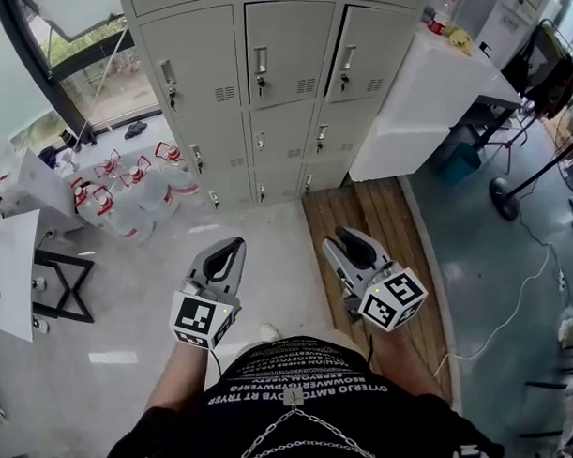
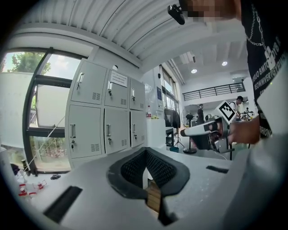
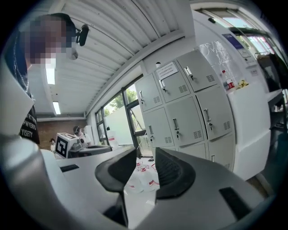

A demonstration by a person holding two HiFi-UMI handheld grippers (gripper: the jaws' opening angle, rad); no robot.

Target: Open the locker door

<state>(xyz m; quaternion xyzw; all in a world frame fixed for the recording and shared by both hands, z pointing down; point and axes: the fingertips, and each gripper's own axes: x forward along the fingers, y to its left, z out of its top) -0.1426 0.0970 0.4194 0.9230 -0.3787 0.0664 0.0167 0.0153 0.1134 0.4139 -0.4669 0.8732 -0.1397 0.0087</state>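
Note:
A bank of grey lockers [image 1: 273, 73] stands ahead, every door closed, each with a vertical handle and a key lock. Both grippers hang in the air well short of it, above the floor and in front of the person's chest. My left gripper [image 1: 232, 242] has its jaw tips together with nothing between them; the left gripper view shows the lockers [image 2: 105, 126] beyond my left gripper [image 2: 146, 152]. My right gripper [image 1: 341, 238] stands open and empty. In the right gripper view the lockers [image 3: 180, 108] lie to the right of my right gripper [image 3: 145, 155].
Several large water bottles [image 1: 128, 185] with red handles sit on the floor left of the lockers. A white counter [image 1: 432, 88] adjoins the lockers on the right, with a wooden floor strip [image 1: 362, 217] before it. A fan stand [image 1: 513, 194] is further right, a white table [image 1: 8, 270] at far left.

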